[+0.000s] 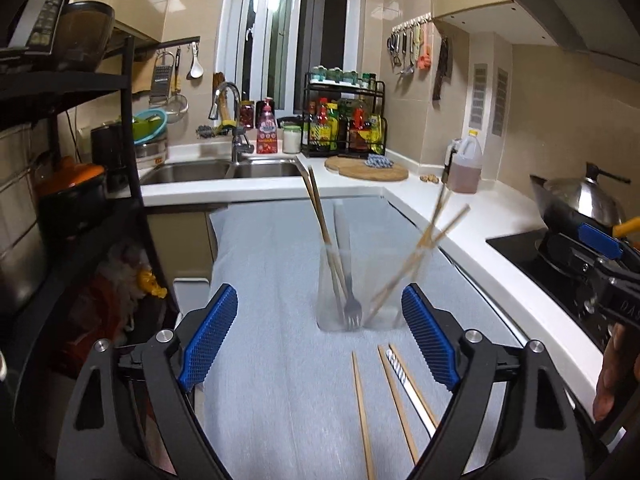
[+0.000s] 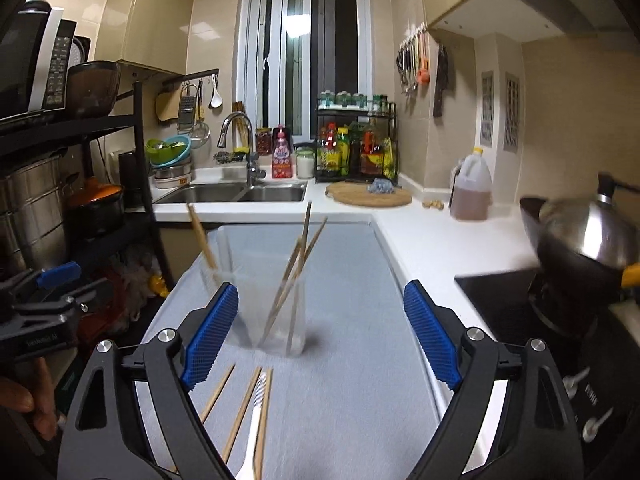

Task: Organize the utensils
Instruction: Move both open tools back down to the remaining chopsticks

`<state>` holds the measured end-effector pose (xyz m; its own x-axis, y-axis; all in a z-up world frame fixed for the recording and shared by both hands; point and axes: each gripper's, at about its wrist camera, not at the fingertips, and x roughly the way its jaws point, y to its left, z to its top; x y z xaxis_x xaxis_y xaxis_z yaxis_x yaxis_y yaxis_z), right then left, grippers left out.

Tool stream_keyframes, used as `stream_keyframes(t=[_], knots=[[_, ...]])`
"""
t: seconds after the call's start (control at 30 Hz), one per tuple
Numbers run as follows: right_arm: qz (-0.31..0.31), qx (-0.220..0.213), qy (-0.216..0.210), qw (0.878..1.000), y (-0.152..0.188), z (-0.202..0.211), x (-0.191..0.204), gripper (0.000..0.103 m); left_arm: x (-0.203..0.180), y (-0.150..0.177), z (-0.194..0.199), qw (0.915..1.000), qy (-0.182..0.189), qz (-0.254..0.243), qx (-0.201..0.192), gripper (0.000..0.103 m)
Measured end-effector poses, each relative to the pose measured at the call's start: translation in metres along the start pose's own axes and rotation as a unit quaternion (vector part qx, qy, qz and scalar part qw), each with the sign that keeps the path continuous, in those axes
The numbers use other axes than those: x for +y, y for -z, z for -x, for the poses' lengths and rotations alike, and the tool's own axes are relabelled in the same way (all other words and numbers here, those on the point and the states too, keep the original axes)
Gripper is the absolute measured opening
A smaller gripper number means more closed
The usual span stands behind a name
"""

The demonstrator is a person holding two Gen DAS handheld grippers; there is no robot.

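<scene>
A clear two-part holder (image 1: 360,288) (image 2: 264,312) stands on the grey mat (image 1: 272,264) (image 2: 352,320). Its left part holds a metal fork (image 1: 351,312) and chopsticks (image 1: 320,216); its right part holds more wooden chopsticks (image 1: 424,248) (image 2: 296,272). Three loose chopsticks (image 1: 362,408) (image 2: 240,412) and a white-handled utensil (image 1: 408,388) (image 2: 256,420) lie on the mat in front. My left gripper (image 1: 320,340) is open and empty, just before the holder. My right gripper (image 2: 320,340) is open and empty, above the loose utensils; it also shows at the right edge of the left wrist view (image 1: 600,256).
A double sink (image 1: 224,170) with tap lies beyond the mat. A round wooden board (image 1: 366,168), bottle rack (image 1: 344,124) and oil jug (image 1: 464,166) stand on the white counter. A wok (image 1: 580,200) sits on the hob at right. A black shelf rack (image 1: 72,160) stands left.
</scene>
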<state>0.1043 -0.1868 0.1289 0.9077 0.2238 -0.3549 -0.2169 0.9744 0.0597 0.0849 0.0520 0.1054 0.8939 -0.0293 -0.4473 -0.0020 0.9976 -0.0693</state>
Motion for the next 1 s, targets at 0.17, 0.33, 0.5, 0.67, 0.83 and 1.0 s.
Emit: stream_keyframes(t=[0.17, 0.33, 0.5, 0.67, 0.83, 1.0], knots=[[-0.016, 0.031, -0.002, 0.999, 0.039, 0.013, -0.001, 0.083, -0.009, 0.038, 0.005, 0.9998, -0.001, -0.006, 0.021, 0.082], [-0.017, 0.056, -0.004, 0.998, 0.072, 0.025, 0.003, 0.077, -0.013, 0.068, 0.012, 0.9995, -0.005, -0.007, 0.031, 0.082], [-0.028, 0.078, -0.011, 0.996, 0.105, 0.029, 0.007, 0.071, -0.017, 0.097, 0.013, 0.9989, 0.006, 0.010, 0.046, 0.082], [-0.036, 0.116, -0.018, 0.992, 0.140, 0.025, 0.011, 0.060, -0.026, 0.130, 0.012, 0.9969, 0.009, 0.017, 0.076, 0.082], [-0.036, 0.148, -0.031, 0.988, 0.167, 0.016, 0.017, 0.033, -0.037, 0.144, 0.008, 0.9954, 0.022, -0.001, 0.093, 0.065], [-0.054, 0.177, -0.047, 0.982, 0.185, -0.001, 0.017, 0.020, -0.039, 0.158, -0.006, 0.9911, 0.027, 0.002, 0.130, 0.046]])
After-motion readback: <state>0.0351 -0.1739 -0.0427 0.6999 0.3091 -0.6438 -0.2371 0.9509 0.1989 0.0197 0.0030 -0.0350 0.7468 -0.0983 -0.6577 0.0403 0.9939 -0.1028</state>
